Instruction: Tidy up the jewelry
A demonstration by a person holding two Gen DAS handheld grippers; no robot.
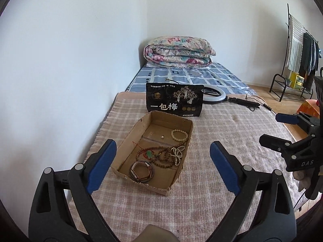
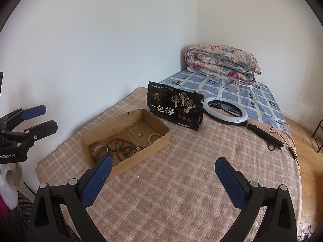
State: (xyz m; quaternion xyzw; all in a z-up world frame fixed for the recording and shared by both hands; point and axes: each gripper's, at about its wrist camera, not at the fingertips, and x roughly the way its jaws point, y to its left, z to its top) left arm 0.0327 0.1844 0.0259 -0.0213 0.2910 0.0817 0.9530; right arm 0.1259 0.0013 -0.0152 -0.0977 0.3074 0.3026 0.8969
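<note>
A shallow cardboard box point(image 1: 129, 139) lies on the checked blanket and holds jewelry: a cream bead bracelet point(image 1: 179, 134), a long brown bead necklace with a green pendant point(image 1: 159, 155), a dark bangle point(image 1: 142, 171) and a small loose bead point(image 1: 162, 137). The box also shows in the right wrist view point(image 2: 159, 139). My left gripper point(image 1: 163, 162) is open and empty, hovering just before the box. My right gripper point(image 2: 163, 174) is open and empty, to the right of the box, above the blanket. It also shows in the left wrist view point(image 1: 282, 133), and the left gripper shows in the right wrist view point(image 2: 39, 119).
A black pouch with white characters point(image 1: 174, 100) stands behind the box. A ring light on a folded stand point(image 2: 225, 111) lies to the right with its cable. A folded floral quilt point(image 1: 178, 51) lies at the bed's far end. A clothes rack point(image 1: 298, 56) stands on the floor.
</note>
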